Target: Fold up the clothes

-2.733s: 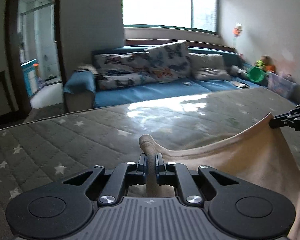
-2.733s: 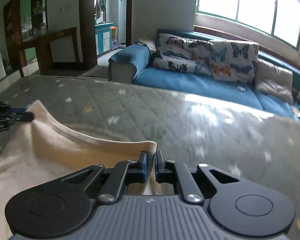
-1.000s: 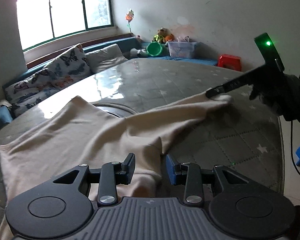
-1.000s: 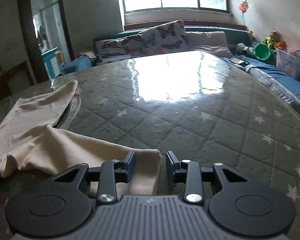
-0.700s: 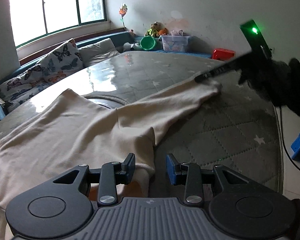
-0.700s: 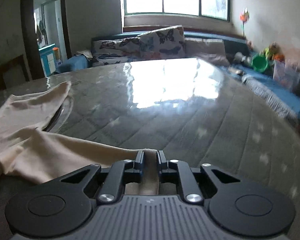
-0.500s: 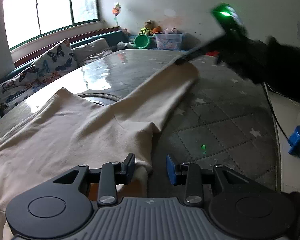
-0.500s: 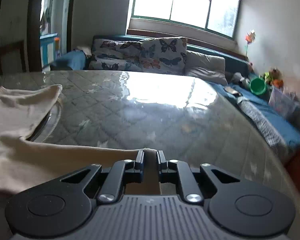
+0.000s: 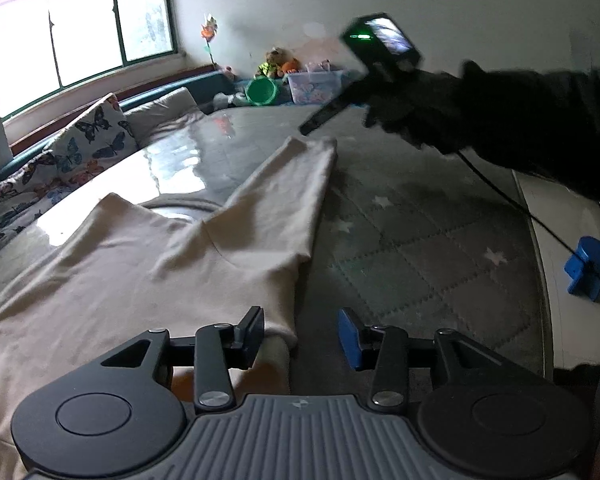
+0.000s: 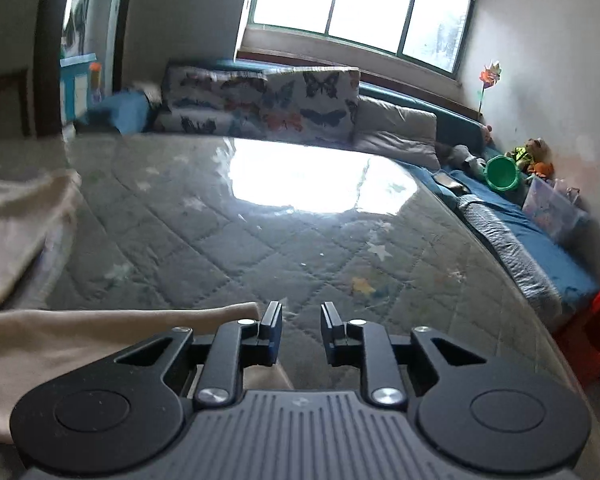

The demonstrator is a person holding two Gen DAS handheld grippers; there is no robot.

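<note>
A beige long-sleeved garment (image 9: 140, 264) lies spread on the grey star-quilted table (image 9: 420, 248), with one sleeve (image 9: 292, 184) stretched toward the far right. My left gripper (image 9: 302, 330) is open and empty, with its left finger over the garment's near hem corner. My right gripper (image 10: 300, 330) is open and empty, just right of the sleeve cuff (image 10: 220, 314) that lies on the table (image 10: 260, 240). In the left wrist view the right gripper (image 9: 320, 118) hovers above the cuff, held by a black-gloved hand.
A blue sofa with butterfly cushions (image 10: 260, 100) runs along the table's far side. A green bucket (image 10: 500, 174), toys and a plastic box sit at the right. A red stool (image 10: 596, 328) and a blue stool (image 9: 588, 266) stand on the floor beside the table.
My right gripper was shut on the sleeve cuff half a second ago; now it has opened, dropped the cuff flat and lifted away. My left gripper stays open over the hem.
</note>
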